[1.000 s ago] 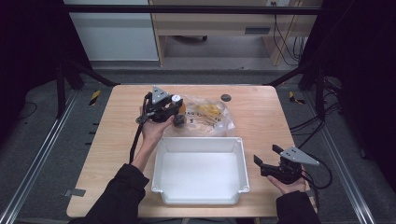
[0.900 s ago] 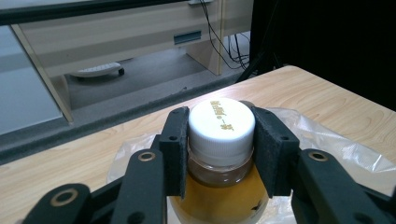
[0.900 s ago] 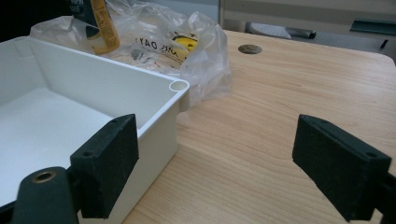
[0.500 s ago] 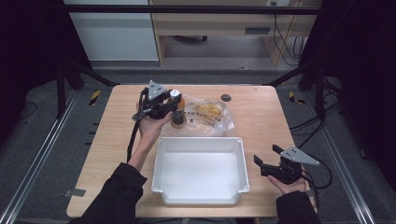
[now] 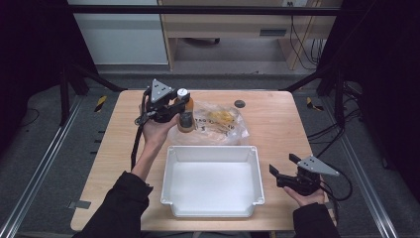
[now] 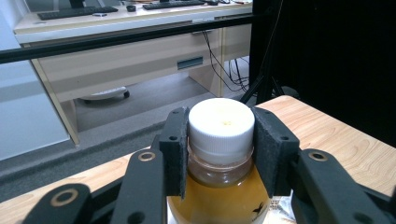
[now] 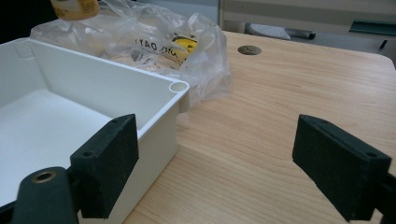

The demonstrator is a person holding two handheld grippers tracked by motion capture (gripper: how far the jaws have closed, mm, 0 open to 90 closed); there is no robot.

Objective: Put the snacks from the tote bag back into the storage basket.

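Amber liquid is filling the white-capped bottle, which the left gripper is clamping at the neck above the plastic bag; the right gripper is resting wide apart beside the white tray

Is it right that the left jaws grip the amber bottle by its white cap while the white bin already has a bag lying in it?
Not quite: the white bin is empty; the bag lies on the table behind it, as the high view shows. The left gripper does clamp the bottle at its cap.

clear plastic bag, upside-down print, partly "YAO"
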